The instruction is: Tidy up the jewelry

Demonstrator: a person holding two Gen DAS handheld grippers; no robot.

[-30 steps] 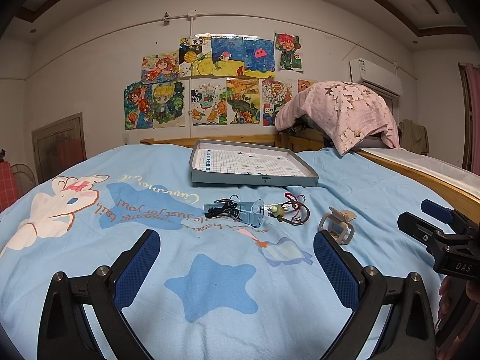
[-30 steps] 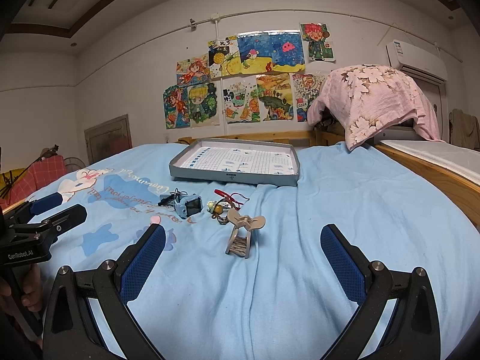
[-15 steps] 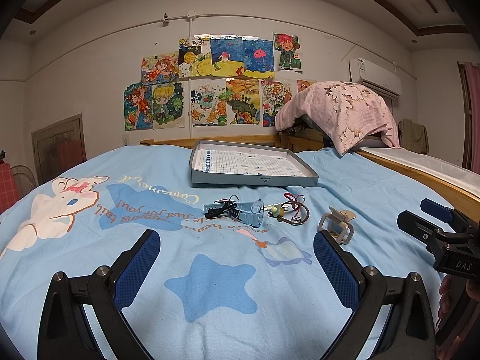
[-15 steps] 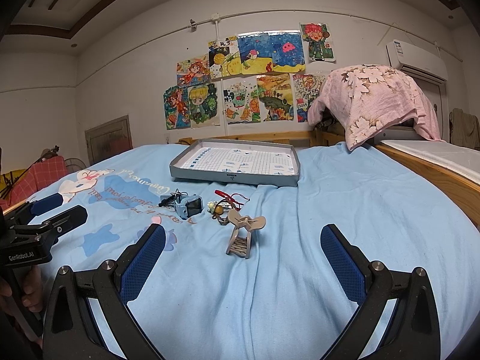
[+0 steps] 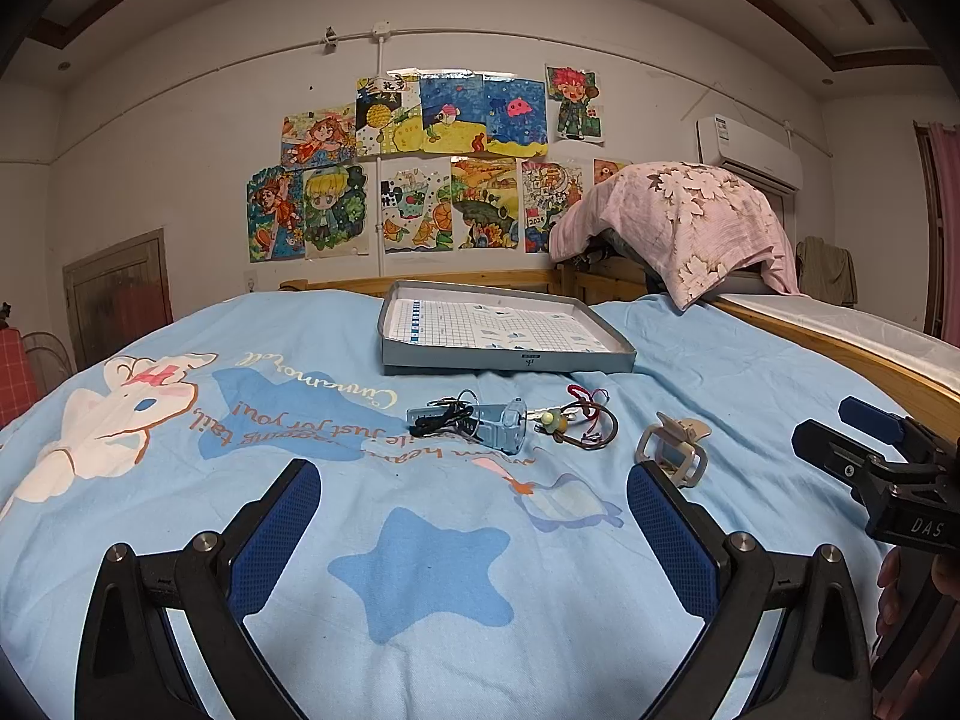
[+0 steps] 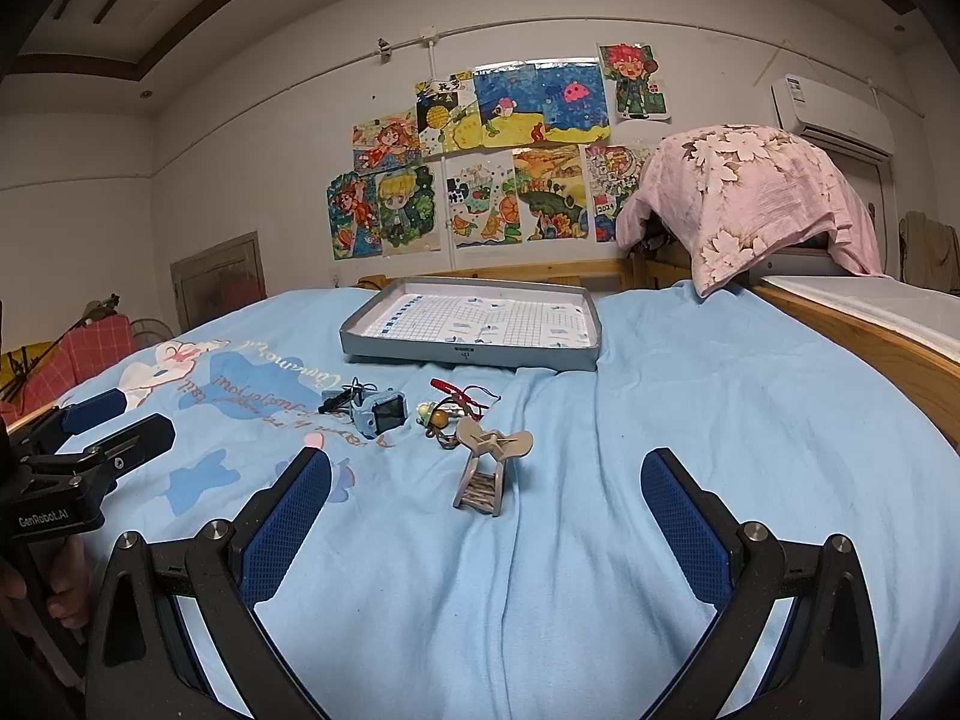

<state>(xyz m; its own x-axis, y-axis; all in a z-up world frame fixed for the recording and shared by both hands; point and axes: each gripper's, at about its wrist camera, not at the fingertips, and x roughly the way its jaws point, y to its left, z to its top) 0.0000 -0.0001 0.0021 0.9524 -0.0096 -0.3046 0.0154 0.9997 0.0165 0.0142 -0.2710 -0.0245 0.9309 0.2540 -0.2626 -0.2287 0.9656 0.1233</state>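
A grey tray [image 5: 507,357] [image 6: 468,353] with a gridded white liner sits on the blue bedsheet, nothing in it. In front of it lie a blue watch [image 5: 501,429] [image 6: 378,411] with a black cord, a tangle of red and brown string bracelets with beads [image 5: 579,420] [image 6: 453,411], and a beige hair claw clip [image 5: 672,450] [image 6: 489,468]. My left gripper [image 5: 471,519] is open and empty, short of the watch. My right gripper [image 6: 483,519] is open and empty, just short of the clip. Each gripper shows at the edge of the other's view.
The bed's wooden rail [image 5: 840,354] runs along the right. A pink floral cloth [image 5: 678,222] covers something at the head of the bed. Drawings hang on the far wall [image 5: 432,162].
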